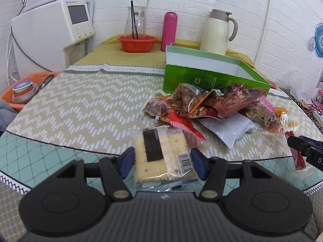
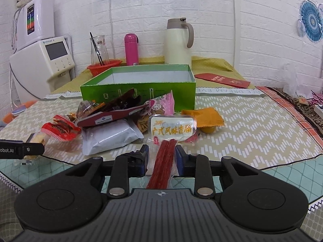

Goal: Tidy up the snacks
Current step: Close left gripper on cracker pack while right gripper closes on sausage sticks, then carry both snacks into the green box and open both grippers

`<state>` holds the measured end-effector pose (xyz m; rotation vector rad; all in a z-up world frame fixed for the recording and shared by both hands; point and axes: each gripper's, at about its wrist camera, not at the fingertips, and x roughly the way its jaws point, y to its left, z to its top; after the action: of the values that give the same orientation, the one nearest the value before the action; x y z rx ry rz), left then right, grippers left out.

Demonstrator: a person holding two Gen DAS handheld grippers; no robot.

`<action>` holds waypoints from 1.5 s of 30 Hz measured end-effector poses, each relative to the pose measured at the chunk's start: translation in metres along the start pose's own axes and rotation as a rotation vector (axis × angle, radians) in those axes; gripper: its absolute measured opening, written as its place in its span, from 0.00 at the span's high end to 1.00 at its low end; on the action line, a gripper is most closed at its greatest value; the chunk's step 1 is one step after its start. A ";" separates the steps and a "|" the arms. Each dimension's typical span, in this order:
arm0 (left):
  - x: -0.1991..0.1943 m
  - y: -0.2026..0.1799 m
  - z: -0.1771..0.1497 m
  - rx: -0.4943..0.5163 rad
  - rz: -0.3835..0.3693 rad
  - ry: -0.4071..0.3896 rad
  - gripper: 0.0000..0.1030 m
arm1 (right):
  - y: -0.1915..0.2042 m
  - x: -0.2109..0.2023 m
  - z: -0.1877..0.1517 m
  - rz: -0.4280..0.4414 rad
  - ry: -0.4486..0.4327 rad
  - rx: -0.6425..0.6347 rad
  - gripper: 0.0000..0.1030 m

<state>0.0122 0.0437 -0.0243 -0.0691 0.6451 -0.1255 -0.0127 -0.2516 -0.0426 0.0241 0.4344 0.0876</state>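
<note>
The left tongs (image 1: 162,162) clamp a cracker packet (image 1: 161,157); the right tongs (image 2: 161,157) clamp a sausage stick packet (image 2: 164,161) before the green box (image 2: 141,92).

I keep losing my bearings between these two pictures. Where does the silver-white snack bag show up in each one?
Left wrist view: the silver-white snack bag lies right of centre, under the front of the snack pile.
Right wrist view: it lies left of centre, beside the sausage packet.
Shared landmark: the green box behind the pile.
</note>
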 end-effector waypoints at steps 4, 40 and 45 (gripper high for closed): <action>-0.019 0.004 -0.002 -0.001 0.002 -0.025 0.42 | 0.004 -0.014 0.004 0.016 -0.043 0.008 0.51; 0.031 -0.048 0.127 0.072 -0.067 -0.278 0.42 | 0.007 0.029 0.103 0.104 -0.274 -0.066 0.49; 0.091 -0.067 0.163 0.128 -0.103 -0.267 0.41 | -0.004 0.093 0.135 0.188 -0.215 -0.042 0.48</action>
<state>0.1762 -0.0307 0.0588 0.0046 0.3661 -0.2518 0.1287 -0.2483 0.0403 0.0331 0.2149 0.2766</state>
